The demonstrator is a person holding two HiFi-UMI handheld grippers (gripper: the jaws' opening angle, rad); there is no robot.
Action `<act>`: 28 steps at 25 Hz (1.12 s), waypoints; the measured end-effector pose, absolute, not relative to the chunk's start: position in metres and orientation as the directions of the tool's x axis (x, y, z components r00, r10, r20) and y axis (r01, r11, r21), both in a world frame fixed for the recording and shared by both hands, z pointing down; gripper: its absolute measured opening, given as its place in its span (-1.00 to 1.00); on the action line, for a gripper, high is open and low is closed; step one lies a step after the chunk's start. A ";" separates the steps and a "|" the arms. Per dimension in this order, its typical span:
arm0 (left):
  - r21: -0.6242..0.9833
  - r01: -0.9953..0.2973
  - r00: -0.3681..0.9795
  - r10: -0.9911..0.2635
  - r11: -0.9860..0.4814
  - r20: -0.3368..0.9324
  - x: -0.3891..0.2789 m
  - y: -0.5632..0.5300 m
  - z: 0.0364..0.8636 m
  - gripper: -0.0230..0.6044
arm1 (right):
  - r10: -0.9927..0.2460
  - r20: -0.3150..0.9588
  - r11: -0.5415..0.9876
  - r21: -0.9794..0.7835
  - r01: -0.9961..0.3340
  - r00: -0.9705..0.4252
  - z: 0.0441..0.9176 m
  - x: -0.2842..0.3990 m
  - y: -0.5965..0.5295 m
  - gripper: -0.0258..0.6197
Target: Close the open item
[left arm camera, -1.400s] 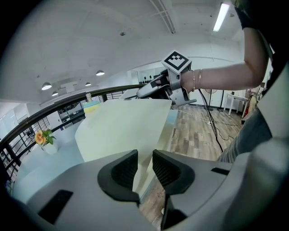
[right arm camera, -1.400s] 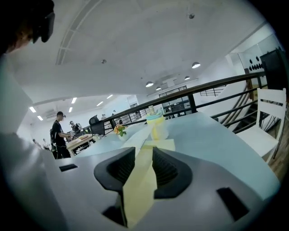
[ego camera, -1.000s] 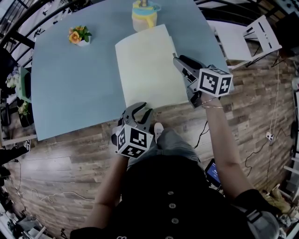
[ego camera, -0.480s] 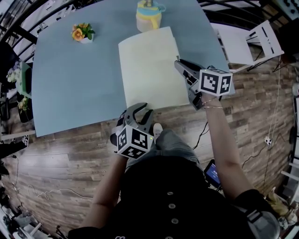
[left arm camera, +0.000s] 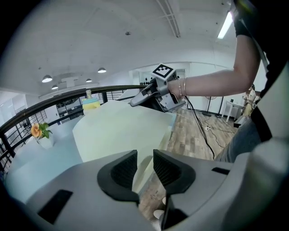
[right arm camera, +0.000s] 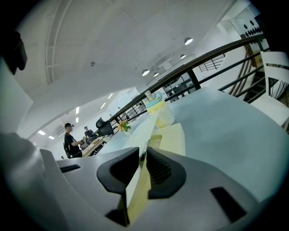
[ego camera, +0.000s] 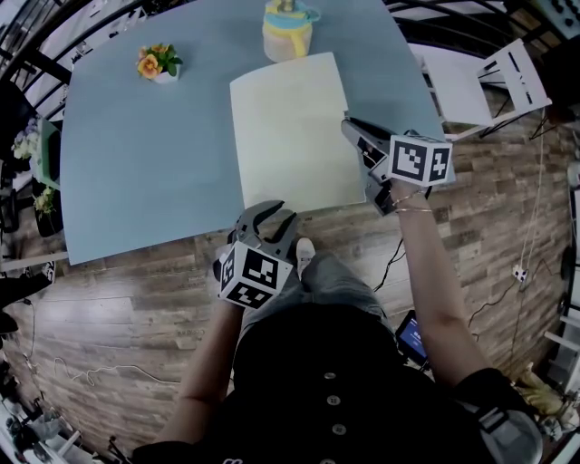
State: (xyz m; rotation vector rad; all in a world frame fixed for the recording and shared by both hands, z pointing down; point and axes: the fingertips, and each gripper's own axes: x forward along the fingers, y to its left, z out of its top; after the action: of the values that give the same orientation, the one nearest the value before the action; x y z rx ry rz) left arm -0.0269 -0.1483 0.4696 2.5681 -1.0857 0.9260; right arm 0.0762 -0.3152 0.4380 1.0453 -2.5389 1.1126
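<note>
Fingers of the right gripper are pressed on a thin pale leaf of the folder. The jaws have just been closing on it, and it runs edge-on between the pads. A second pale yellow leaf lies flat on the table beyond. How far the pinched leaf stands off the flat one is hard to judge. In the head view the folder reads as one flat sheet, with the right gripper covering part of its right edge.

The left gripper hangs at the table's near edge, just beside the folder's near left corner. Its jaws stand apart and have just been opening, with nothing between its fingers; only the folder's corner and the wooden floor show through the gap.

The folder's near edge lies almost on the table's near edge. A yellow and blue container, cut off by the frame's top, stands just behind the far edge. Left of the folder the blue table is wide and bare up to a small flower pot in the far corner. A white chair stands off the table's right side.
</note>
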 end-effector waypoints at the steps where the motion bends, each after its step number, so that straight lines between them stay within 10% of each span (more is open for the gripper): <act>1: -0.051 -0.704 0.535 -0.576 -0.708 0.618 -0.026 -0.149 0.469 -0.53 | -0.533 0.416 0.471 -0.577 -0.667 -0.737 0.439 0.078 -0.315 -0.74; 28: -0.007 -0.770 0.510 -0.621 -0.638 0.595 -0.023 -0.210 0.460 -0.82 | -0.539 0.471 0.410 -0.577 -0.706 -0.698 0.473 0.092 -0.317 -0.74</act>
State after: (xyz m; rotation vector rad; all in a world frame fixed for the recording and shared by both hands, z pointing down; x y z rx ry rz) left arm -0.0232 -0.2099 0.4601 2.4949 -1.1764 0.8278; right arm 0.0918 -0.3167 0.4733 1.1015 -2.4539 1.1599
